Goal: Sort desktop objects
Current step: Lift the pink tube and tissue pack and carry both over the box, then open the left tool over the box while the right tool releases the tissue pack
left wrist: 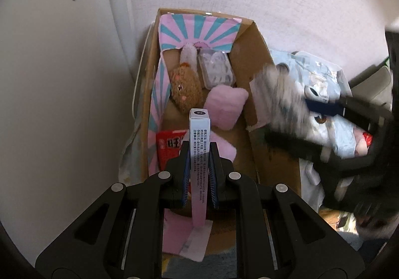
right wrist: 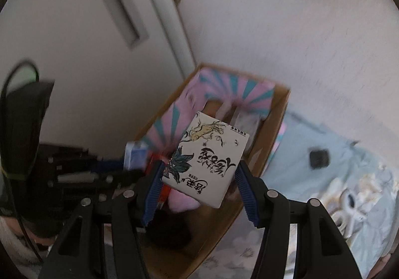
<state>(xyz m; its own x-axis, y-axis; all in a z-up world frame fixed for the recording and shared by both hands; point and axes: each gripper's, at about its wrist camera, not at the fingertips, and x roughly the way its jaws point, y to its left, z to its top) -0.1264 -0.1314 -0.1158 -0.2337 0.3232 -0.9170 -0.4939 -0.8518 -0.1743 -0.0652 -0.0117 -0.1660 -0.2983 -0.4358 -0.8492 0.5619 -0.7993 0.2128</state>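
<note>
Two items are being carried over the carton (left wrist: 251, 59) at once: a slim box (left wrist: 198, 154) is clamped edge-on between the closed pads of the left gripper (left wrist: 198, 156), and a white illustrated card box (right wrist: 207, 159) is pinched across its width by the right gripper (right wrist: 199, 176), whose jaws stand about half apart on it. Both are held above the carton's near end, where a red packet (left wrist: 168, 151) lies; a teddy (left wrist: 185, 87), a pink cushion (left wrist: 225, 107) and a clear pack (left wrist: 217, 69) fill the far end. The step is judged to be the drop-off. It would be done best if each box were lowered close to the bare cardboard floor before release, kept clear of the carton walls, and let go one at a time so that the grippers are not fouled on each other.
</note>
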